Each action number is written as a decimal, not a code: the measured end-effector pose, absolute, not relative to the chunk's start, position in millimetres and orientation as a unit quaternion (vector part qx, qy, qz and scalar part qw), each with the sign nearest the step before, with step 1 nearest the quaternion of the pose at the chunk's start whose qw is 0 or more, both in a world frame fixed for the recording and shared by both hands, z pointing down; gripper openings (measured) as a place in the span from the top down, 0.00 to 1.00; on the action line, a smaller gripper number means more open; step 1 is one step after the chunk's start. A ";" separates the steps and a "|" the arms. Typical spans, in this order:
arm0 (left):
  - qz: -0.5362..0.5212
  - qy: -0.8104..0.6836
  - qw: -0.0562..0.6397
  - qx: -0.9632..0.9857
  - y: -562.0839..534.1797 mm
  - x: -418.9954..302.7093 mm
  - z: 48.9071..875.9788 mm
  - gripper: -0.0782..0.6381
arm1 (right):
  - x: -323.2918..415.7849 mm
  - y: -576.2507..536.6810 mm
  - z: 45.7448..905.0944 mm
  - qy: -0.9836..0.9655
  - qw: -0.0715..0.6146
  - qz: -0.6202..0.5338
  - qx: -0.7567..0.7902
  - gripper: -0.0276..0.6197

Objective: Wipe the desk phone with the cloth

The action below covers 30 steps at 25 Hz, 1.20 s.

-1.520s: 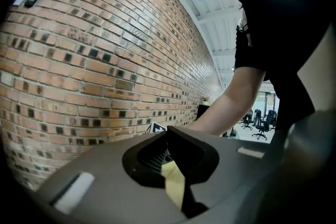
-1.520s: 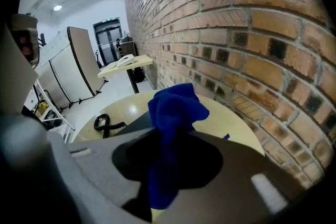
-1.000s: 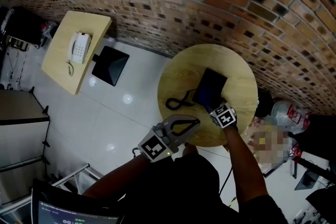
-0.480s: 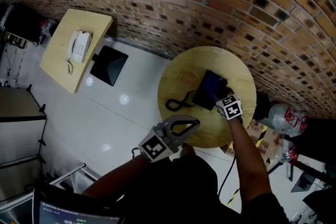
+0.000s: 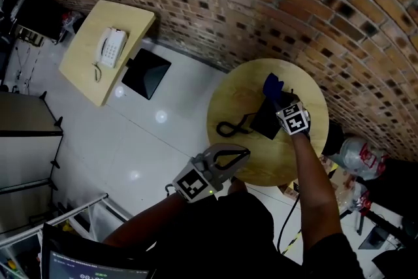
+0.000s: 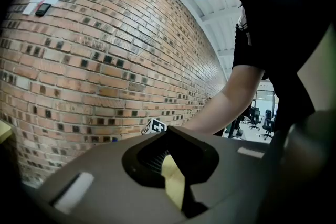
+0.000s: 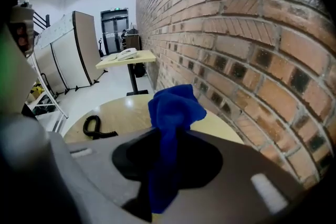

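Right tongs (image 5: pixel 282 103) are clamped on the blue cloth (image 5: pixel 272 83). The cloth is bunched and sticks up past the tips, lifted off the round tabletop (image 5: pixel 238 98) at centre right of the head view. Left tongs (image 5: pixel 241 154) are closed with nothing in them, low centre near your body. The white phone (image 5: pixel 111 48) sits on the rectangular tabletop (image 5: pixel 91 85) in the upper left of the frame, well apart from both tongs. My read: you have the cloth in hand, but wiping has not begun and the cloth has not met the phone. Left to do: carry the cloth across, then wipe the phone. A black coiled cord (image 5: pixel 230 129) and a dark flat item (image 5: pixel 264 122), kind unclear, lie on the round tabletop just below the cloth. A black panel (image 5: pixel 147 73) lies on the floor (image 5: pixel 150 140) just beside the phone's tabletop, likely its base. The brick wall (image 5: pixel 261 3) runs along the top, close behind both tabletops. Only shiny floor shows between the two tabletops, so watch your footing at the panel.
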<state>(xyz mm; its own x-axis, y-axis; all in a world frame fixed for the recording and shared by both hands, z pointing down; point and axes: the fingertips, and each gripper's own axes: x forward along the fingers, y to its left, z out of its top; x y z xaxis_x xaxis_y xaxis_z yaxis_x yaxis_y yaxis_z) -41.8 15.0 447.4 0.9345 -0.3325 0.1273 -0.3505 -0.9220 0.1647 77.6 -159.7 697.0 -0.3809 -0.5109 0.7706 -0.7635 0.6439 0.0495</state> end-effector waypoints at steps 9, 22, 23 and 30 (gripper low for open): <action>0.049 -0.174 0.095 0.979 12.9 -42.8 449.5 0.91 | 26.3 -76.1 734.1 -0.832 0.422 0.178 0.312 0.82; 0.059 -0.147 0.099 0.982 24.0 -21.6 456.7 0.91 | 1.0 0.5 765.1 -0.838 0.423 0.218 0.266 0.82; 0.059 -0.144 0.099 0.983 24.7 -19.6 457.3 0.91 | 3.7 -0.4 761.7 -0.840 0.416 0.218 0.271 0.82; 0.054 -0.128 0.104 0.985 25.5 -1.9 457.1 0.91 | 80.7 -24.1 726.4 -0.822 0.337 0.236 0.395 0.82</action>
<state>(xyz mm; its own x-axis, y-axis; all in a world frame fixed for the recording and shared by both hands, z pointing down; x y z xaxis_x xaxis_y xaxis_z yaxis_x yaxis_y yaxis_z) -1.9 25.5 457.1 0.9615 -0.2411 0.1320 -0.2634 -0.9456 0.1911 80.7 -24.1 726.4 -0.4609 -0.4898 0.7400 -0.8077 0.5770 -0.1211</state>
